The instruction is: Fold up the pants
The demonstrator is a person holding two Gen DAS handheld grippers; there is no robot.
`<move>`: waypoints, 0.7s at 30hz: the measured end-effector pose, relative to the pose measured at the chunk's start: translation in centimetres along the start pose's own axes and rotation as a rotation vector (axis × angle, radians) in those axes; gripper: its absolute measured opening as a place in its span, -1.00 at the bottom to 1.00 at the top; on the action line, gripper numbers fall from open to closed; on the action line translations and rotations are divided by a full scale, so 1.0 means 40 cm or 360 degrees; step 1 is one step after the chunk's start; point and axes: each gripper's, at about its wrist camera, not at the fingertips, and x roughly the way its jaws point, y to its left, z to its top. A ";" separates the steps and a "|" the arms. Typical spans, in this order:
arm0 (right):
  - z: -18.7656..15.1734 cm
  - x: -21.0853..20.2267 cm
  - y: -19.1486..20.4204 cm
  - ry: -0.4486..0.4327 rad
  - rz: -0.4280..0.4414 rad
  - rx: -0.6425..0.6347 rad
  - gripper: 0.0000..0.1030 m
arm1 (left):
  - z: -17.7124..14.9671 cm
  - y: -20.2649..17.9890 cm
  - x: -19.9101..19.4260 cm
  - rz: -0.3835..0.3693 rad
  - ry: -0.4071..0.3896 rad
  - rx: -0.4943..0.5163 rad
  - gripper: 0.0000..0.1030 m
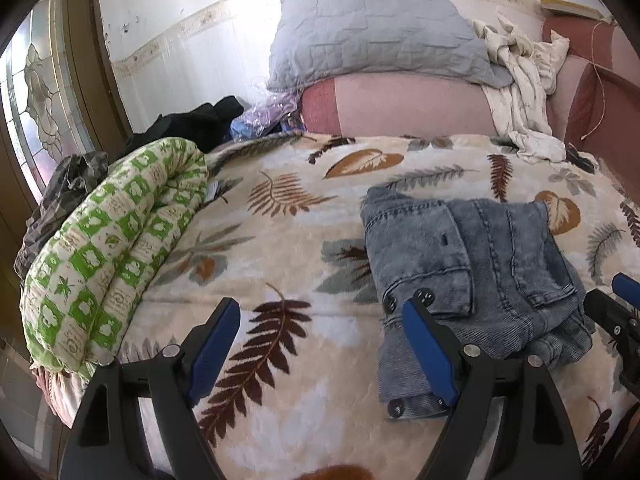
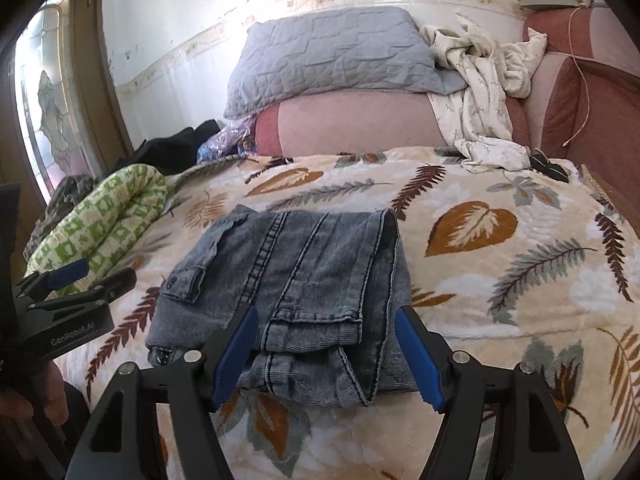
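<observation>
Leaf-print blanket [image 2: 500, 280] covers the bed, biggest thing in both views. Grey quilted pillow [image 2: 328, 56] sits at the far end on a pink bolster [image 2: 352, 124], crumpled white cloth [image 2: 480, 96] just beside it. Green-and-white rolled quilt [image 1: 108, 248] lies along the bed's left edge, dark clothes [image 1: 192, 124] heaped past it.

Denim pants [image 2: 304, 280] lie folded into a compact stack on the blanket, near the front edge of the bed, pocket flap on top.

Right gripper [image 2: 326, 354] is angled down over the near edge of the pants; jaws spread wide, one blue pad on each side of the folded hem. Pads look close to the fabric but clamping nothing, cannot tell if they touch it.

Left gripper [image 1: 322, 344] is also tilted down, jaws wide apart, nothing held. Its right-hand finger overlaps the left edge of the pants in its own view; bare blanket shows between the fingers. From the right wrist view it sits at left, apart from the pants.

A bit of a hand [image 2: 28, 396] shows low left in the right wrist view.
</observation>
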 end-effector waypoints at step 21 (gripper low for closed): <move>-0.006 0.019 0.021 0.0023 -0.0022 -0.0051 0.45 | -0.023 0.012 0.037 -0.0004 0.0066 -0.0019 0.62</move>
